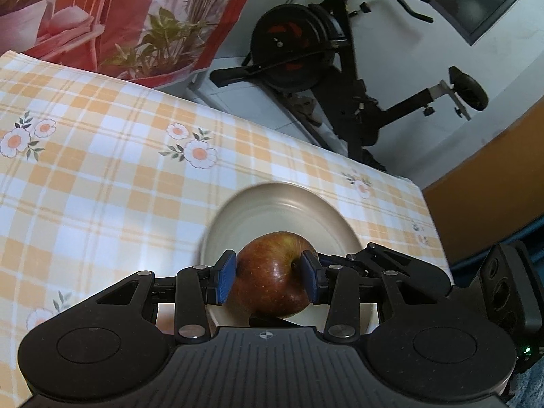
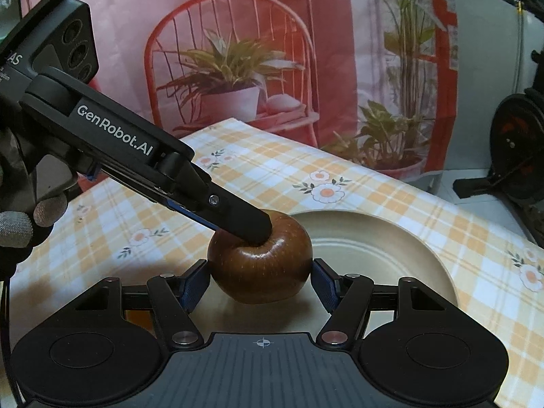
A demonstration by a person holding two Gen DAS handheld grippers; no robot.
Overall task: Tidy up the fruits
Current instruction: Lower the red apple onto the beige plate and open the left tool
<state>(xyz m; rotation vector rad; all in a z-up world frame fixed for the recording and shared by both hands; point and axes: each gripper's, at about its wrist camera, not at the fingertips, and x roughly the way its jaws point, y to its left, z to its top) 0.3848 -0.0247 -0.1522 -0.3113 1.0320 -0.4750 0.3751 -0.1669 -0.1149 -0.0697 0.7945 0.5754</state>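
A red-brown apple (image 1: 272, 272) hangs over the near part of a cream plate (image 1: 289, 192), with both grippers on it. My left gripper (image 1: 272, 278) is shut on it, one blue pad by the stem dimple and the other on the opposite end. In the right wrist view the same apple (image 2: 260, 265) sits between the blue pads of my right gripper (image 2: 260, 284), which press its two sides. There the left gripper's upper finger (image 2: 244, 221) comes in from the upper left and rests in the dimple. Its lower finger is hidden. Whether the apple touches the plate (image 2: 408, 238) I cannot tell.
The plate lies on a table with an orange-checked flowered cloth (image 1: 102, 170), whose right edge (image 1: 433, 234) is close to the plate. A black exercise bike (image 1: 323, 61) stands beyond the table. A printed backdrop (image 2: 238, 68) hangs behind. A gloved hand (image 2: 20, 227) holds the left gripper.
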